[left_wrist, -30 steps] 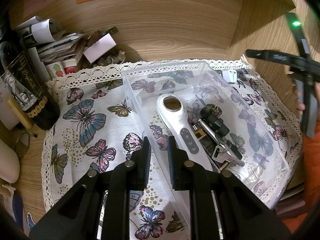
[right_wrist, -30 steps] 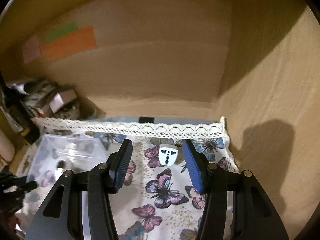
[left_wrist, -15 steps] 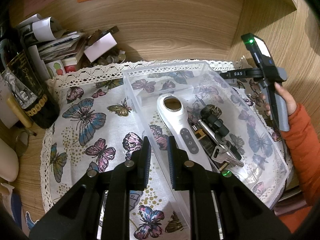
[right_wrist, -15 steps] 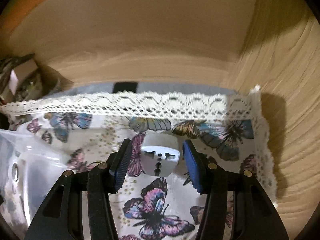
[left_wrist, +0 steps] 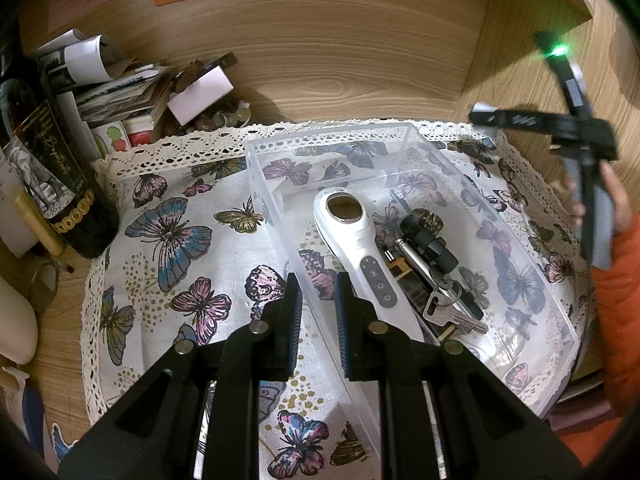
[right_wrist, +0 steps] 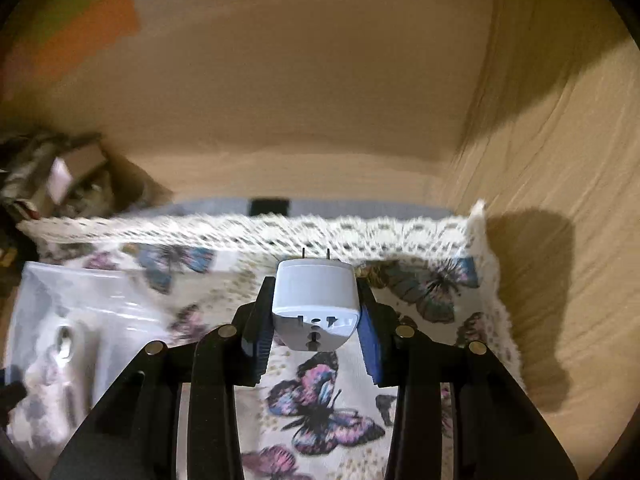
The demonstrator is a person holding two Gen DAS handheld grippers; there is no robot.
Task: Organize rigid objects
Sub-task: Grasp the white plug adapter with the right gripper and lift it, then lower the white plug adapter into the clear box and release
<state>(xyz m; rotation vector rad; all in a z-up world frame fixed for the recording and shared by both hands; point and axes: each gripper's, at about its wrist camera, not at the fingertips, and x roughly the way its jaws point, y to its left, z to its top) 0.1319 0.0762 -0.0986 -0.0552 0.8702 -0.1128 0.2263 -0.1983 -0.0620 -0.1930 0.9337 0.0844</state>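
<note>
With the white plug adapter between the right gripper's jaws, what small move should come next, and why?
Probably carry it left toward the clear plastic bin. The right gripper has just been closing, and its pads now press both sides of the white plug adapter, prongs pointing away. The bin already holds a white handheld device and keys, while the left gripper is shut and holds nothing.

White plug adapter [right_wrist: 314,304], pins forward, lifted above cloth

A wooden desk [left_wrist: 60,344] carries a lace-edged butterfly cloth [left_wrist: 176,240]. On the cloth sits a clear plastic bin [left_wrist: 552,320]; a dark bottle [left_wrist: 48,172] and stacked papers [left_wrist: 116,92] stand on the wood beside it.
</note>
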